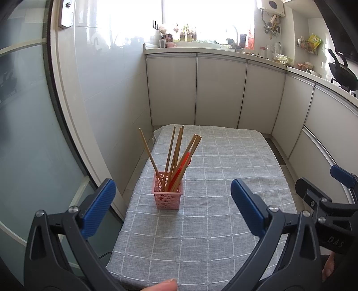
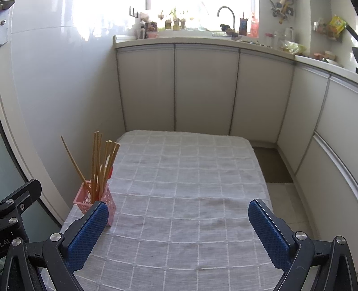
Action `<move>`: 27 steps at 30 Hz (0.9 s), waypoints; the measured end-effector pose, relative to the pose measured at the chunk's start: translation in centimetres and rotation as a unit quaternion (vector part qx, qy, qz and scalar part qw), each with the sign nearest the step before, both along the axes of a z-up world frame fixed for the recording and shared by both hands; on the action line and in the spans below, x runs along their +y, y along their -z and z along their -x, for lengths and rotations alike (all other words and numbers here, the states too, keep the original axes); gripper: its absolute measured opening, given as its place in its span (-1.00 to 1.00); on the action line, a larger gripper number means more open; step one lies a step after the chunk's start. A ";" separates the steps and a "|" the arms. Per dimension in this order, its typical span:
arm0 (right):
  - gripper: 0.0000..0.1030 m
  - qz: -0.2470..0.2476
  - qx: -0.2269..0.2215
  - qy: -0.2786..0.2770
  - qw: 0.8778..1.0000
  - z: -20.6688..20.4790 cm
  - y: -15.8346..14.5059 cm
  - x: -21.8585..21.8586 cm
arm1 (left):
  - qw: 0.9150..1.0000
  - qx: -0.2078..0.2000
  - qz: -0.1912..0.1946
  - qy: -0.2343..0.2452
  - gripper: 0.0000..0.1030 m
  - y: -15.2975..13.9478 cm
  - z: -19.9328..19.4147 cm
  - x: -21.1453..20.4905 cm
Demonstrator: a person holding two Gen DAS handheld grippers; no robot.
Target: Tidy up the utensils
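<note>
Left gripper [image 1: 172, 206] hangs over the near end of the table [image 1: 223, 223], jaws spread wide, nothing between the blue pads [image 1: 98, 208]. Right gripper [image 2: 177, 235] is much the same: wide open, empty, its pads [image 2: 268, 235] framing bare checked cloth [image 2: 190, 179]. From the left camera, the pink basket [image 1: 168, 197] stands upright on the grey cloth, toward the table's left edge, just ahead of the left gripper and between its fingers in the view but clear of both. Packed into it are wooden chopsticks [image 1: 176, 154], fanned out and leaning, one tilted off to the left by itself, and something red [image 1: 182, 166] is tucked in among them, too hidden to tell what it is. From the right camera the basket [image 2: 89, 199] sits at far left, its lower corner hidden behind the right gripper's left pad, chopsticks [image 2: 98, 161] rising above it. Right gripper shows at the right edge of the left view [image 1: 324, 197], level with the left one. A fingertip [image 1: 165, 285] peeks in at the bottom of the left view. Beyond the table, white cabinets [image 2: 201, 89] curve round under a counter [image 2: 201, 40] with a tap [image 2: 226, 15] by the bright window.
</note>
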State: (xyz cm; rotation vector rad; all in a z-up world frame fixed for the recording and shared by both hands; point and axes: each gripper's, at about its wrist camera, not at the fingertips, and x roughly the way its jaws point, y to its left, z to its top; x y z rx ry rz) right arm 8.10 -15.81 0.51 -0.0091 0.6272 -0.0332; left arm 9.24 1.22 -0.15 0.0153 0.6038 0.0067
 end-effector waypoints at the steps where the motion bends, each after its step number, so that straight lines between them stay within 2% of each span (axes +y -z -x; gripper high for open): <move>1: 0.99 0.000 0.000 0.000 1.000 0.0 0.0 -0.1 | 1.000 0.000 0.000 0.000 0.98 0.0 0.0 0.0; 27: 0.99 0.002 -0.007 -0.001 1.000 0.4 -0.2 0.1 | 1.000 0.004 -0.008 -0.005 0.98 0.1 0.2 -0.3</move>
